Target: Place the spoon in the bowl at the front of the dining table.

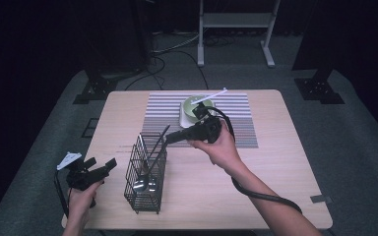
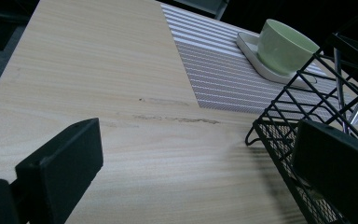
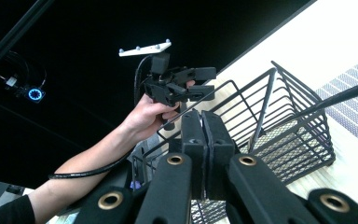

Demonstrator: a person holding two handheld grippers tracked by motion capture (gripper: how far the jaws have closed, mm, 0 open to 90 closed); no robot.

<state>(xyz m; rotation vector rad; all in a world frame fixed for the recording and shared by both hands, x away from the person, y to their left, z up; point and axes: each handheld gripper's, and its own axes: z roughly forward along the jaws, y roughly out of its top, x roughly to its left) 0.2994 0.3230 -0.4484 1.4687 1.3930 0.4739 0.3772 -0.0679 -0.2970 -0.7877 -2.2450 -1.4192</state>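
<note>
A black wire basket (image 1: 145, 172) stands at the front left of the table and holds metal spoons (image 1: 142, 184) and a black-handled utensil (image 1: 159, 140) that leans up and right. My right gripper (image 1: 169, 139) hovers at the basket's upper right rim. In the right gripper view its jaws (image 3: 204, 128) are pressed together with nothing seen between them, and the black handle (image 3: 349, 93) is off to their right. My left gripper (image 1: 103, 164) is held left of the basket, open and empty. Its view has the basket (image 2: 303, 116) beside the right jaw.
A pale green cup (image 1: 193, 105) sits on a white saucer (image 1: 182, 119) on a striped placemat (image 1: 236, 123) at the back middle. The table edge (image 1: 86, 216) is close beside the left hand. The right gripper's cable (image 1: 261, 194) trails over the front right.
</note>
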